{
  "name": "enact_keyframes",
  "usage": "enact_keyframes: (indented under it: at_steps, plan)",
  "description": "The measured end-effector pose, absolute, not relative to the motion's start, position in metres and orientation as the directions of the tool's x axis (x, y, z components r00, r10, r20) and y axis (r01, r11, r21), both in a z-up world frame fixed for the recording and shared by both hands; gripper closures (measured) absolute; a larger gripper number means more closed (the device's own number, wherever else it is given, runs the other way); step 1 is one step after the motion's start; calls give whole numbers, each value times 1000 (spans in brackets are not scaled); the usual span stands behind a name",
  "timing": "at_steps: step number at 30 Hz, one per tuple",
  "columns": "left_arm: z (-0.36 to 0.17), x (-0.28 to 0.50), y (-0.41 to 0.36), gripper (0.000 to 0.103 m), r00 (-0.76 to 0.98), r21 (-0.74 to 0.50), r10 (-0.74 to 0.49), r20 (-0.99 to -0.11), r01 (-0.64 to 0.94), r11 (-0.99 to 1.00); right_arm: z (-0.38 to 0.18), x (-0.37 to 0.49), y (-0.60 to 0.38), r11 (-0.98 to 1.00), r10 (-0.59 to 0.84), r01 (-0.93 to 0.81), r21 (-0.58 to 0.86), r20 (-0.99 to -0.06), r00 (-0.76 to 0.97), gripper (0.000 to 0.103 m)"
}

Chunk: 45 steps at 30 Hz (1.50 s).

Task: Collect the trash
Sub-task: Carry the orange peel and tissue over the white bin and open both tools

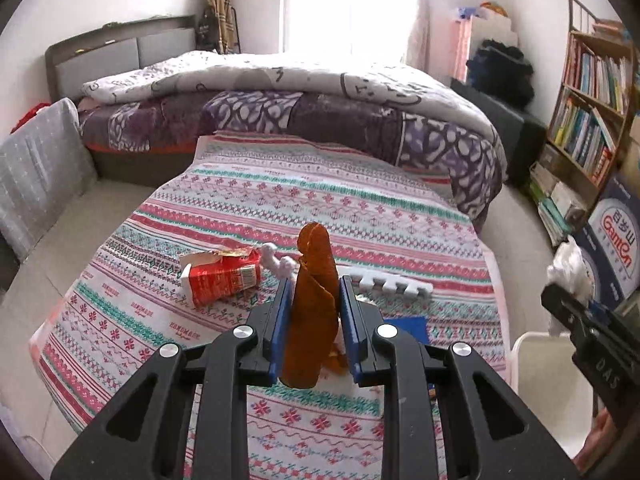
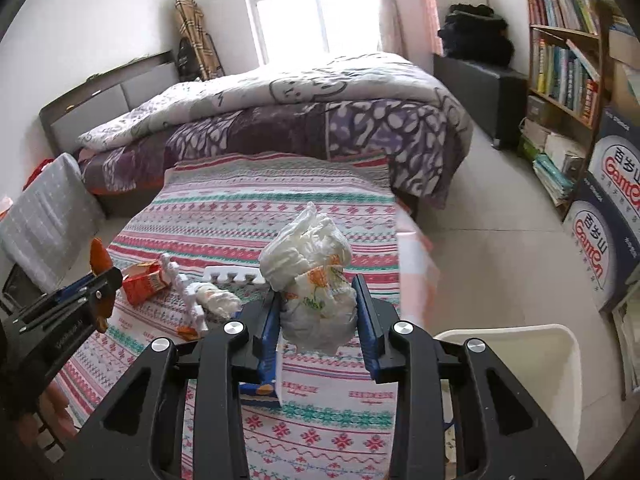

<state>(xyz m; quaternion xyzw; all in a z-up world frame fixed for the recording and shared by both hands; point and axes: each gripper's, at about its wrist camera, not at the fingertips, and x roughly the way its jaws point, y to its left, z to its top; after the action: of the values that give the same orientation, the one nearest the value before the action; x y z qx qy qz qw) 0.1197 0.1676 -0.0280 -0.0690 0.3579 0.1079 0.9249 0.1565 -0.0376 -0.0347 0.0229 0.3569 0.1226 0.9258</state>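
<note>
My left gripper (image 1: 314, 292) is shut on a long orange peel (image 1: 312, 300) and holds it upright above the patterned cloth (image 1: 280, 196). My right gripper (image 2: 318, 292) is shut on a crumpled white tissue wad (image 2: 312, 276) with an orange print, held above the cloth. In the left wrist view the right gripper (image 1: 576, 300) shows at the far right with the wad. A torn red carton (image 1: 222, 276) lies on the cloth, left of the left gripper. A second white tissue wad (image 2: 220, 300) lies by a white foam strip (image 2: 188, 292).
A white bin (image 2: 532, 372) stands on the floor at the right of the cloth. A white foam comb piece (image 1: 396, 286) and a blue box (image 2: 260, 388) lie on the cloth. A bed (image 1: 280, 92) is behind, a bookshelf (image 1: 588, 108) and cartons at right.
</note>
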Motion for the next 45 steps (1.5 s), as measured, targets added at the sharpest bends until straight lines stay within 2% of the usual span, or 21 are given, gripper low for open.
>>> enact_keyframes:
  at_steps: [4, 16, 39, 45]
  plan:
    - [-28, 121, 154, 79, 727, -84, 134, -674, -255, 963, -31, 152, -49, 973, 229, -195, 126, -648, 726, 70]
    - [-19, 123, 100, 79, 762, -80, 69, -644, -157, 984, -28, 148, -89, 982, 187, -137, 128, -648, 738, 69]
    - [-30, 132, 19, 78, 745, -62, -49, -666, 10, 998, -37, 144, -176, 990, 53, 55, 132, -697, 715, 69]
    - [-34, 132, -6, 79, 738, -56, -85, -669, 64, 996, -40, 139, -206, 980, 16, 128, 153, -702, 712, 58]
